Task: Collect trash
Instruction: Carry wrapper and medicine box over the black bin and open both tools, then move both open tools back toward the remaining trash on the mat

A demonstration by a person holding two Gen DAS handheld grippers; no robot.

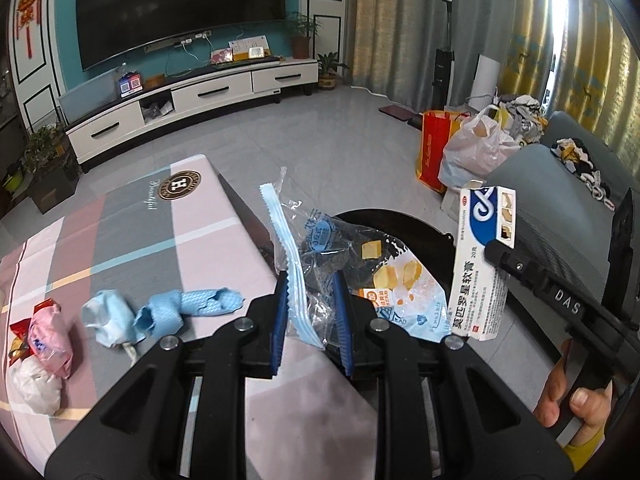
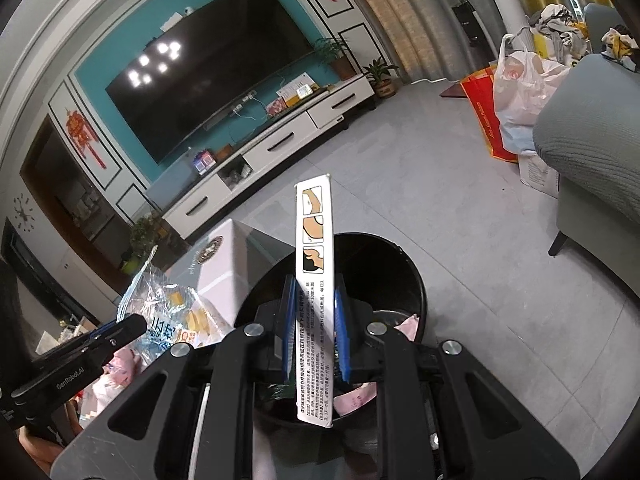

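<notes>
My left gripper (image 1: pixel 311 280) is shut on a clear plastic snack wrapper (image 1: pixel 360 276) with blue and yellow print, held over the black trash bin (image 1: pixel 424 228) beside the table. My right gripper (image 2: pixel 315 292) is shut on a white and blue ointment box (image 2: pixel 315 264), held upright above the bin (image 2: pixel 404 264); the box also shows in the left wrist view (image 1: pixel 480 256). The bin holds pink and white scraps (image 2: pixel 408 326). On the checked tablecloth (image 1: pixel 132 240) lie crumpled blue paper (image 1: pixel 188 306), a pale blue wad (image 1: pixel 108 318), a pink wrapper (image 1: pixel 50 336) and a white wad (image 1: pixel 34 386).
A grey sofa (image 2: pixel 592 152) stands to the right of the bin. A red bag (image 1: pixel 430 148) and a white plastic bag (image 1: pixel 476 148) sit on the floor by it. A TV stand (image 1: pixel 192 100) lines the far wall.
</notes>
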